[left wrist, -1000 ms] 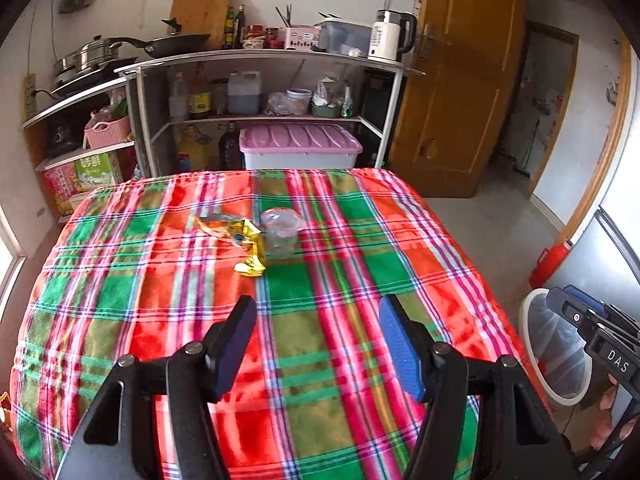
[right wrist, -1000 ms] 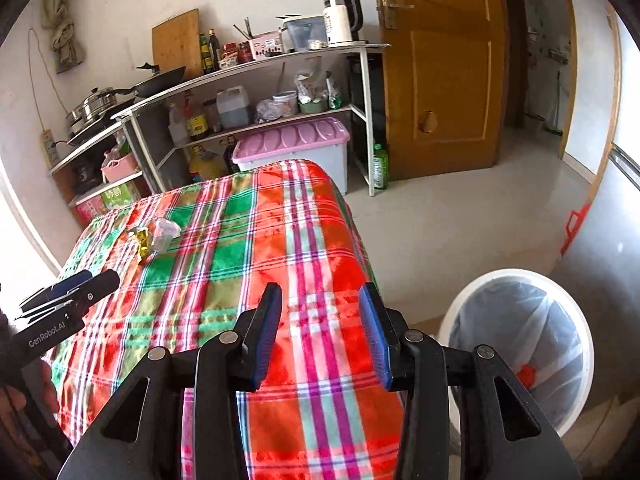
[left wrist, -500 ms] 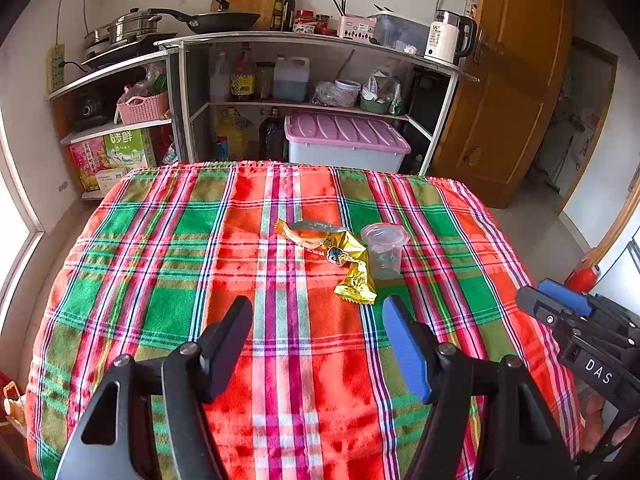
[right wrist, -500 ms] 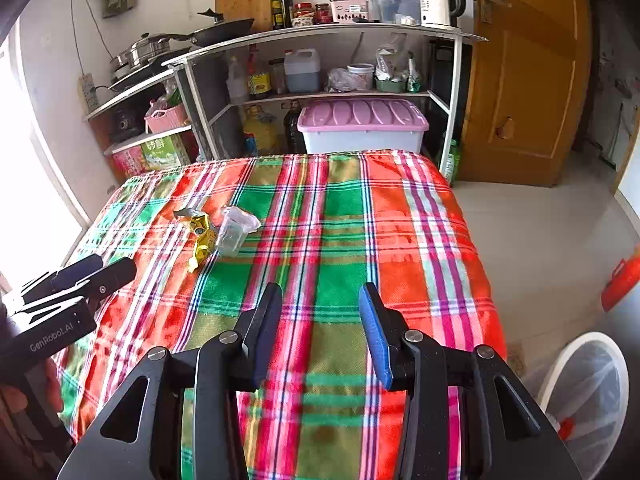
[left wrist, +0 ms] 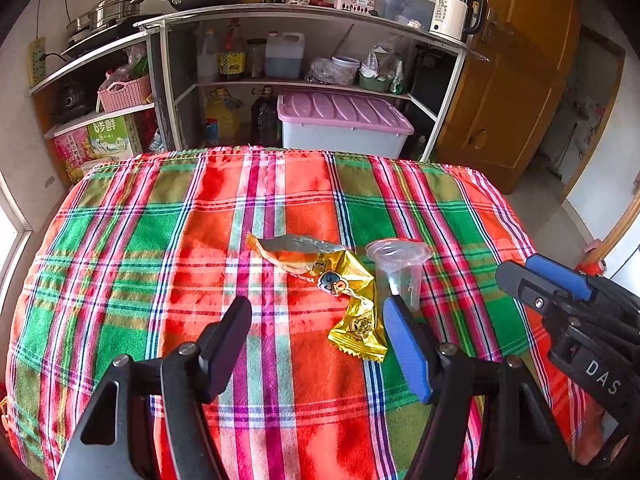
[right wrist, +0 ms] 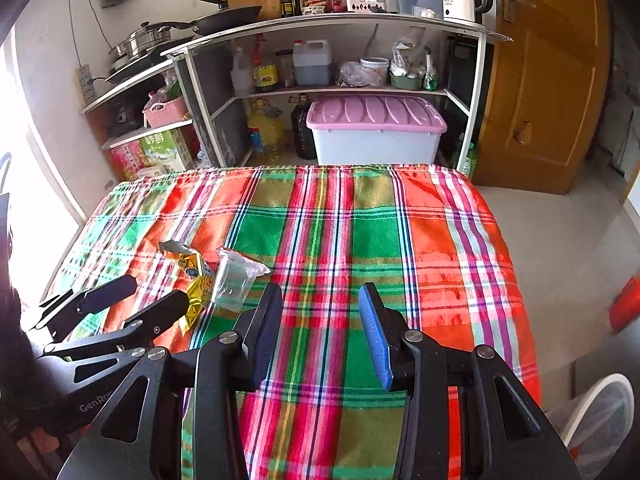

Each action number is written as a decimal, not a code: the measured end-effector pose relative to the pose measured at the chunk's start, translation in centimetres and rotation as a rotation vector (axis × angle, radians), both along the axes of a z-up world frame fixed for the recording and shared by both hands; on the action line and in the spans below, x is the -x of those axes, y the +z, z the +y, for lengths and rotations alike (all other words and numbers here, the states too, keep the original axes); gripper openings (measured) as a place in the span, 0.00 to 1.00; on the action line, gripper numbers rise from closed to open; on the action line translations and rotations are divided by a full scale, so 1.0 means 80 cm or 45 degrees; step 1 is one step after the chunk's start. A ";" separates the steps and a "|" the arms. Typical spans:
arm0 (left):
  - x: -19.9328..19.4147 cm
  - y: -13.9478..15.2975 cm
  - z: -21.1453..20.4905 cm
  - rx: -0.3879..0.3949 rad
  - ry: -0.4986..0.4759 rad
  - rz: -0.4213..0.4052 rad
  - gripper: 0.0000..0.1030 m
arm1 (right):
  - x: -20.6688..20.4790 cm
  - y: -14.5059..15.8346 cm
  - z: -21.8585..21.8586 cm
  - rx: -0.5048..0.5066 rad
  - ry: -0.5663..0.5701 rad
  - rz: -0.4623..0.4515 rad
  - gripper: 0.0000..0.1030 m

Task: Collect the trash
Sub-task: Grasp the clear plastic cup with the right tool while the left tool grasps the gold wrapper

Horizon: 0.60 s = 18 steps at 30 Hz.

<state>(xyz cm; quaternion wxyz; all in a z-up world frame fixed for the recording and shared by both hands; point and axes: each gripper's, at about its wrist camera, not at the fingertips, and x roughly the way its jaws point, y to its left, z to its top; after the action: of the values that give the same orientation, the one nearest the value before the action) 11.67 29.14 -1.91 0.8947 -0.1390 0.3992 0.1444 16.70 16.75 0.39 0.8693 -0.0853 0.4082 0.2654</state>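
Note:
A gold and orange snack wrapper lies on the plaid tablecloth, with a clear plastic cup standing right beside it. My left gripper is open and empty, just short of the wrapper, its blue finger near the cup. In the right wrist view the wrapper and cup sit to the left. My right gripper is open and empty over the tablecloth, to the right of the cup. It also shows in the left wrist view.
A white trash bin with a clear liner stands on the floor at the table's right front corner. Beyond the table are kitchen shelves and a storage box with a pink lid. A wooden door is at right.
Both grippers have swung left from the bin side and moved in toward the wrapper and cup. The trash on the table has not moved.

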 end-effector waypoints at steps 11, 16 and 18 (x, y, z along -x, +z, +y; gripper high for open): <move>-0.026 -0.021 0.021 0.003 0.048 0.059 0.68 | -0.008 -0.010 0.016 0.014 0.019 0.018 0.40; -0.021 -0.028 0.029 -0.034 0.051 0.091 0.52 | -0.009 -0.014 0.025 -0.012 0.052 0.036 0.40; -0.017 -0.029 0.034 -0.038 0.055 0.091 0.42 | -0.008 -0.014 0.031 -0.017 0.069 0.035 0.40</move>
<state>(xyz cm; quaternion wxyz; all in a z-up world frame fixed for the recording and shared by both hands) 13.03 31.88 -4.20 0.8785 -0.1290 0.4257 0.1743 17.30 19.23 -0.77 0.8567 -0.0870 0.4157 0.2926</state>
